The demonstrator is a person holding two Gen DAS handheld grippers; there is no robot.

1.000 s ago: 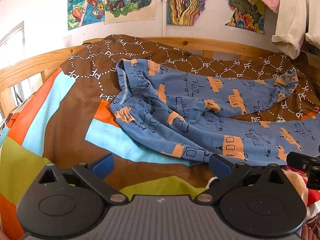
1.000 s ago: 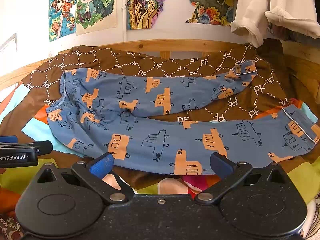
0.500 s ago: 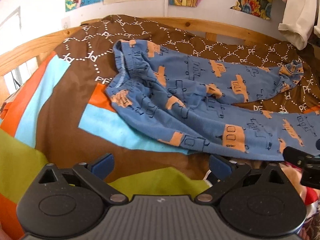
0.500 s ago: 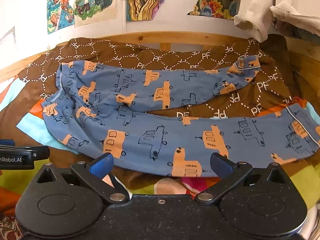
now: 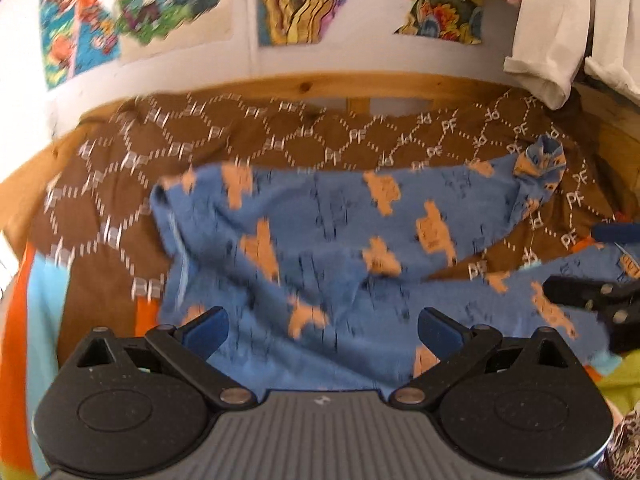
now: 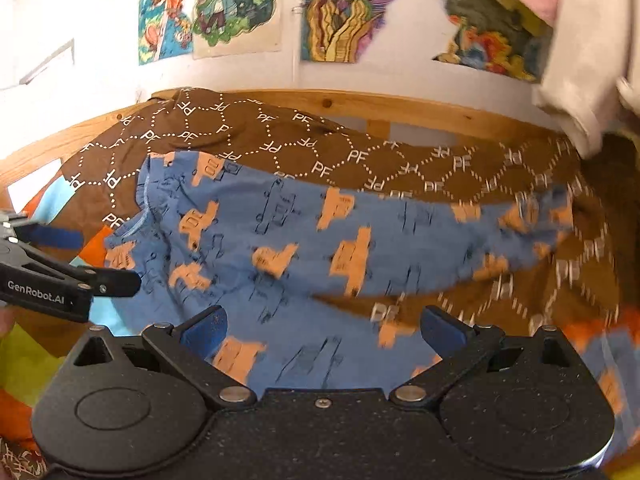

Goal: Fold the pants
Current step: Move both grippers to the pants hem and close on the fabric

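Left wrist footage was blurred, yet the blue pants (image 5: 320, 248) printed with orange vehicles were seen spread flat on the patchwork bedspread (image 5: 256, 140), their waistband toward the left edge of the bed and both legs running toward the right edge. The left gripper (image 5: 322, 326) was held low over the near part of the pants, its blue-padded fingers (image 5: 206, 330) spread wide with nothing caught between them. At the right edge of that view the right gripper (image 5: 600, 264) was seen from the side over the near leg. From the right wrist view, the right gripper (image 6: 322, 326) was likewise found released, its fingers (image 6: 442, 330) set apart above the near leg, gripping no cloth. The far leg (image 6: 460, 232) was laid across the brown part of the bedspread (image 6: 320, 148), close to the wooden bed frame (image 6: 400, 110) at the far edge. The left gripper (image 6: 60, 256) was seen at the left, beside the waistband (image 6: 140, 216). Colourful posters (image 6: 208, 8) were fixed to the wall behind, and pale clothing (image 6: 588, 60) was hung at the upper right.
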